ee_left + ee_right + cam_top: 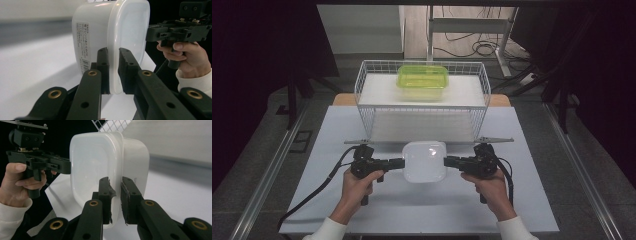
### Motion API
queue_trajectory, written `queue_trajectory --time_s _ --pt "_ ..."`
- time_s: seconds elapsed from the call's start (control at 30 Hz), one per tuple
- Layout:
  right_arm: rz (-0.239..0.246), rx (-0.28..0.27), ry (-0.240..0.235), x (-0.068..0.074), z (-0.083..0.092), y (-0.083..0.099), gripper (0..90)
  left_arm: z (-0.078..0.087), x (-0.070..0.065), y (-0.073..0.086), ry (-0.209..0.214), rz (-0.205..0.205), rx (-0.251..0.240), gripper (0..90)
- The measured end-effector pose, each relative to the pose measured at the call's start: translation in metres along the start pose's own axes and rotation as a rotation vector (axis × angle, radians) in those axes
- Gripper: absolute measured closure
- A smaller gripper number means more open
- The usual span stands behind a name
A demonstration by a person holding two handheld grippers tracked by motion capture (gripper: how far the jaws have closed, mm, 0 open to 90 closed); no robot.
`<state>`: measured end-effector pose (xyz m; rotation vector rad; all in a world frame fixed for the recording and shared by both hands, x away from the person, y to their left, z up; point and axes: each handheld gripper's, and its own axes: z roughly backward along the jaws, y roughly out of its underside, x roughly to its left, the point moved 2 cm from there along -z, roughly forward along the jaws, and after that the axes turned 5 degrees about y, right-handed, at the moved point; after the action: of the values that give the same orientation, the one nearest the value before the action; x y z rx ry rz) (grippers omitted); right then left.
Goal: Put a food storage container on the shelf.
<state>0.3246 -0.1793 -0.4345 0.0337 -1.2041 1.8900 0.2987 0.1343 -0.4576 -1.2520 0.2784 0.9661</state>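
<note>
High view: left claw (399, 163) and right claw (449, 161) each clamp the white container (425, 161), seemingly lifted.

A label (83, 50) on the white container (110, 37) carries print too small and slanted to read in the left gripper view, where the container's top edge runs past the frame. The left gripper (113, 72) and right gripper (115, 200) each cover the stretch of rim between their pads. The table (32, 75) behind blurs to streaks. In the high view, the green box (422, 76) atop the wire basket (367, 95) looks soft, its contents unclear.
</note>
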Motion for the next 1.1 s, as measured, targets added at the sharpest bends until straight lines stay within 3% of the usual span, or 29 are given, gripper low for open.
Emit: queue_trajectory --time_s 0.4,0.6,1.1 --pt "0.054 -0.048 0.007 0.011 0.009 -0.007 78.9 0.008 -0.014 -0.008 -0.025 -0.062 -0.017 79.5" --pt "0.073 -0.072 0.001 0.015 0.013 -0.014 78.9 0.012 -0.018 -0.017 -0.011 -0.075 -0.027 79.6" --pt "0.14 -0.139 -0.014 0.037 0.03 -0.061 78.9 0.034 -0.038 -0.064 -0.011 -0.137 -0.065 79.1"
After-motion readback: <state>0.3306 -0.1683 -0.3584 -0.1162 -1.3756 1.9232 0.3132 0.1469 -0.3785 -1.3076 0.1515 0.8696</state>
